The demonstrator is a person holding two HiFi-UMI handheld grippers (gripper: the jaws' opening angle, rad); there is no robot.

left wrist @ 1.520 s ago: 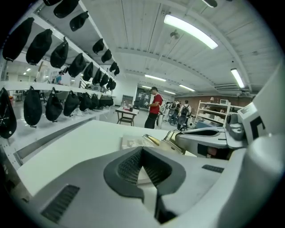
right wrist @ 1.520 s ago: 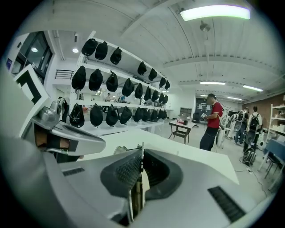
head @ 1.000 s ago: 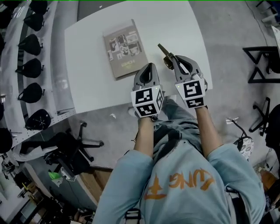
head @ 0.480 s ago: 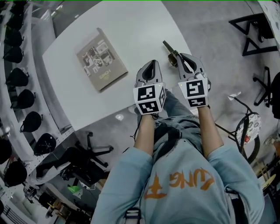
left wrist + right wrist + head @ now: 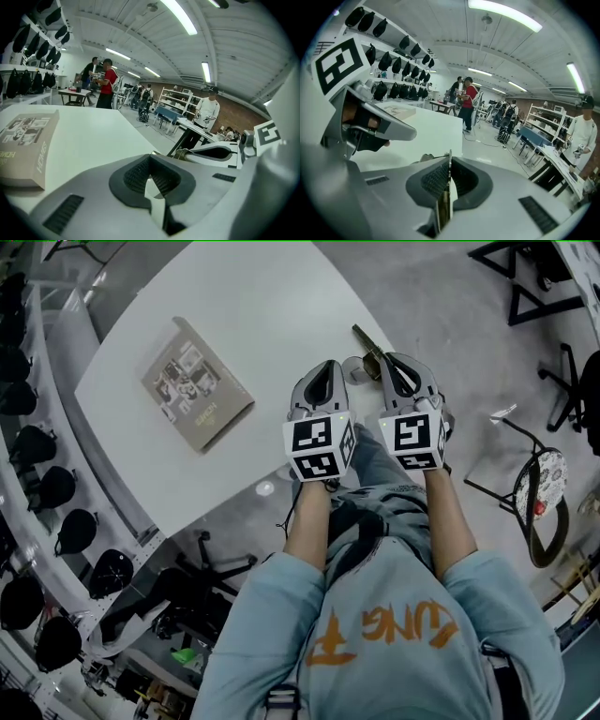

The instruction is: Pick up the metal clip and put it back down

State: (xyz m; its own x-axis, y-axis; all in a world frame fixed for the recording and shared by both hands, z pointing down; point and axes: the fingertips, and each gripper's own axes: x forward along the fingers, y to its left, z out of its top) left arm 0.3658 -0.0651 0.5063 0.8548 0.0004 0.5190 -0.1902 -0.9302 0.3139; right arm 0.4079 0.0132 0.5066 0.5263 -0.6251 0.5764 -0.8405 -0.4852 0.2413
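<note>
A white surface carries a tan-grey book, its cover a collage of small pictures. The grey left claw and right claw show black ribbed pads and black-and-white square markers. The metal clip is dull brass. The shirt is pale blue with orange lettering.

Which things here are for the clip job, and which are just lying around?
For the job:
metal clip, pinched in the right gripper's jaws
white table, where it should go back down

Just lying about:
book, flat on the table
left gripper, jaws shut on nothing
</note>
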